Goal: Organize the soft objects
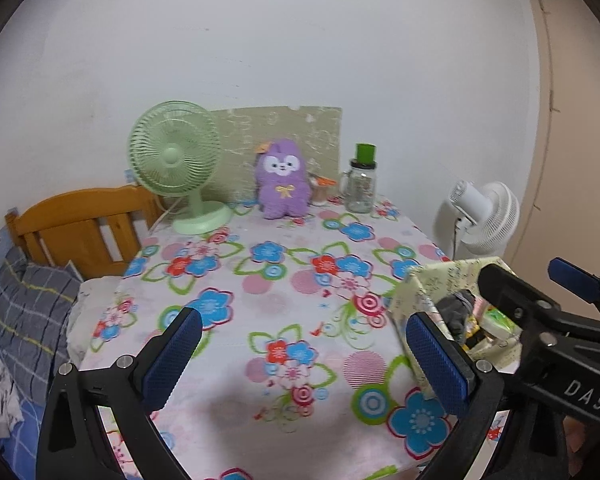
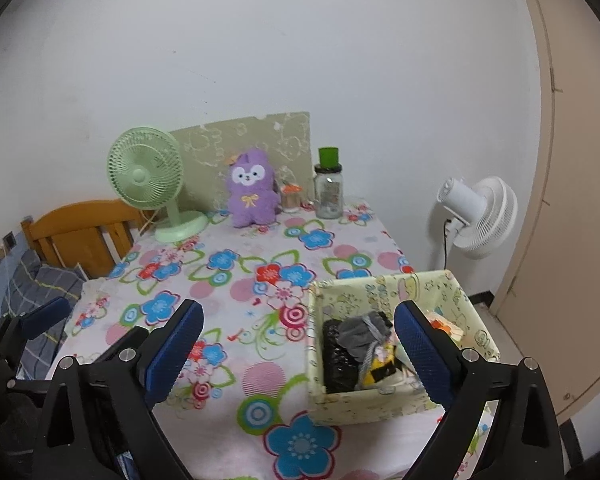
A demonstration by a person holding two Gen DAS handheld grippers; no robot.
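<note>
**Both grippers empty above the flowered table**

The left gripper [image 1: 304, 356] and the right gripper [image 2: 300, 354] hang over the near edge of the table [image 2: 228, 280], jaws spread wide — nothing between the blue pads of either.

The fabric box [image 2: 380, 400] sits at the table's near right corner, just under the right gripper's right finger. Inside it lie soft things: a grey cloth bundle [image 2: 360, 330], a black quilted item [image 2: 338, 360] and a yellow-and-black piece [image 2: 380, 368].

The purple plush toy [image 2: 252, 192] sits upright at the far edge against a board [image 2: 244, 132] — between a green desk fan [image 2: 148, 176] and a glass jar [image 2: 329, 190]. A white fan [image 2: 480, 216] stands on the floor beyond the table's right side.
</note>
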